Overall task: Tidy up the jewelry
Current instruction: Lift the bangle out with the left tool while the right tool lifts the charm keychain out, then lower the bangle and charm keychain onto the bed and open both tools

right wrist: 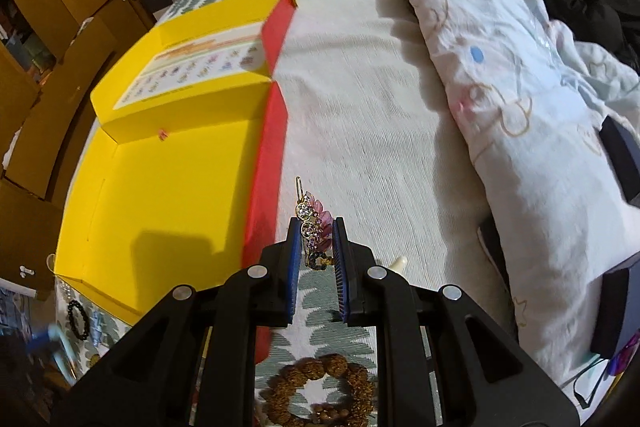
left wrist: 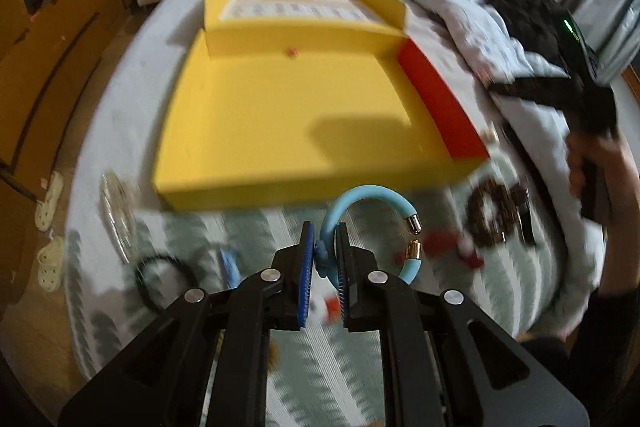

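Left wrist view: my left gripper (left wrist: pixel 325 247) is pinching a light blue bangle (left wrist: pixel 360 201) between its blue pads, held by a knot-like charm on the band; the bangle's two gold end caps sit apart on its right side. It hangs above the patterned bedspread (left wrist: pixel 304 359), just in front of the near wall of the open yellow box (left wrist: pixel 280 107), which has a red side wall on the right and a printed card in its raised lid. On the bedspread I see a black bead bracelet (left wrist: pixel 160 279) to the left and a brown beaded bracelet (left wrist: pixel 498 213) to the right, both blurred. At far right a hand (left wrist: pixel 592 163) grips the other black tool. Right wrist view: my right gripper (right wrist: pixel 317 247) is pinching a jewelled hair clip (right wrist: pixel 314 223) with pink stones and a gold wire end, standing up between the pads. It sits just beside the box's red wall (right wrist: pixel 268 163), over the pale sheet. The brown beaded bracelet (right wrist: pixel 320 391) lies on the bedspread below the gripper; a black bead bracelet (right wrist: pixel 79 319) lies at lower left. A rumpled quilt (right wrist: pixel 500 67) fills the right side.
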